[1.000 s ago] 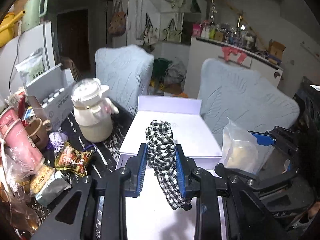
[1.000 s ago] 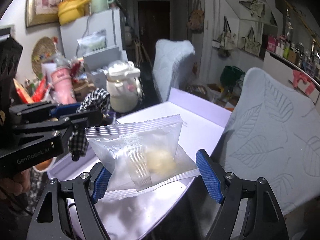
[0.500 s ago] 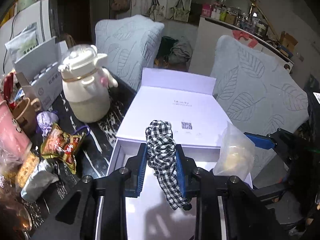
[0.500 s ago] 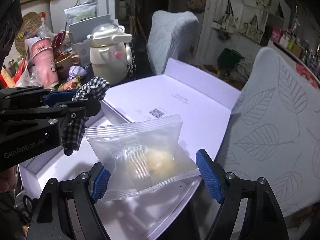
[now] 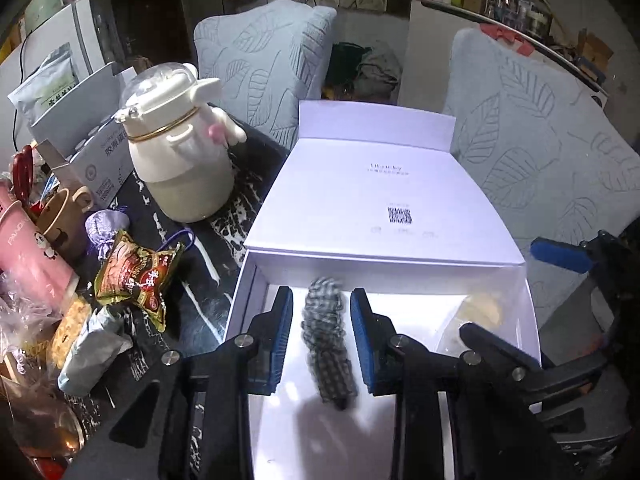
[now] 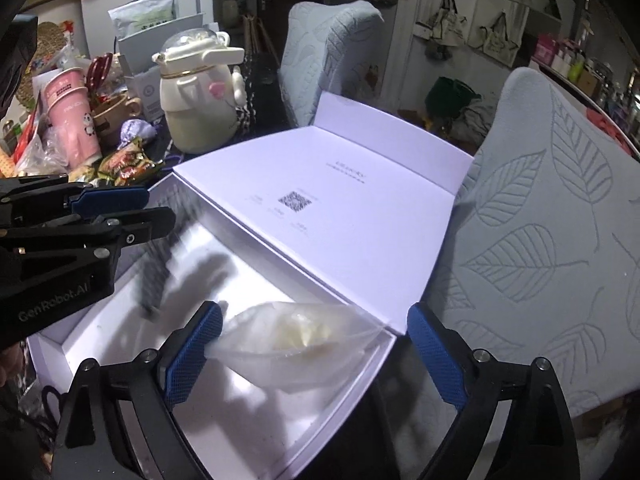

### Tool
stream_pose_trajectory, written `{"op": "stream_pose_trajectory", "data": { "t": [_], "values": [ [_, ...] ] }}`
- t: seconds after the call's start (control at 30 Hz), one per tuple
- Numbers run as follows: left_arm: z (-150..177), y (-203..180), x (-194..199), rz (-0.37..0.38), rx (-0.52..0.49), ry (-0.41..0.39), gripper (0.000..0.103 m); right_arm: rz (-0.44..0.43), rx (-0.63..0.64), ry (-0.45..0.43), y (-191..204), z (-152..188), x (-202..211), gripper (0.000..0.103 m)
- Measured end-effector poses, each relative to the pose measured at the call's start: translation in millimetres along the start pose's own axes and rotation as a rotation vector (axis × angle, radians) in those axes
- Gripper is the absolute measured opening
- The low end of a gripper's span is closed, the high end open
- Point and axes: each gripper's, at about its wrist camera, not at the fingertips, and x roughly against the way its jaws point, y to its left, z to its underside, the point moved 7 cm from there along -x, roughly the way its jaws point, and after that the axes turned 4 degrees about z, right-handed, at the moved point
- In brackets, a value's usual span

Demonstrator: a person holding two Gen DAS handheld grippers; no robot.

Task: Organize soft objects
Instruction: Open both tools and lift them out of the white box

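Left gripper [image 5: 321, 332]: fingers just parting, checked scrunchie [image 5: 327, 344] loose between them over the white box [image 5: 248, 276]; soft, light, pinch mid-band. Right gripper [image 6: 316, 356]: fingers just spreading wide, clear bag [image 6: 296, 340] released into box; slippery, limp, take its edge.

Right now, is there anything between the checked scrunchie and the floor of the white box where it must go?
Nothing visible. The checked scrunchie, blurred, is between the left gripper's parted pads, directly over the white box's bare floor. The plastic bag lies apart.
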Motion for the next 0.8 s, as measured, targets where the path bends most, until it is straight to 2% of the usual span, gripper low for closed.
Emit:
{"op": "stream_pose_trajectory", "data": {
  "t": [0.33,0.47,0.53,0.57,0.63,0.7,0.8],
  "values": [
    [-3,3,20,-0.015,0.021,-0.023,0.03,0.036,-0.002,-0.023,-3,-1,17,0.095],
    [-5,3,35,-0.027,0.021,-0.048,0.031,0.039,-0.005,-0.067,1,-8,38,0.095],
    [-7,5,45,-0.024,0.042,-0.058,0.047,0.051,-0.008,-0.082,1,-12,48,0.095],
    [-9,6,51,-0.027,0.048,-0.069,0.066,0.052,-0.011,-0.088,1,-13,52,0.095],
    [-13,9,65,-0.062,0.052,-0.113,0.08,0.058,-0.019,-0.113,1,-14,64,0.095],
    [-17,11,78,-0.098,0.048,-0.141,0.08,0.068,-0.022,-0.143,1,-17,77,0.095],
    [-20,12,96,-0.094,0.053,-0.16,0.08,0.068,-0.038,-0.17,1,-19,94,0.095]
  ]
}}
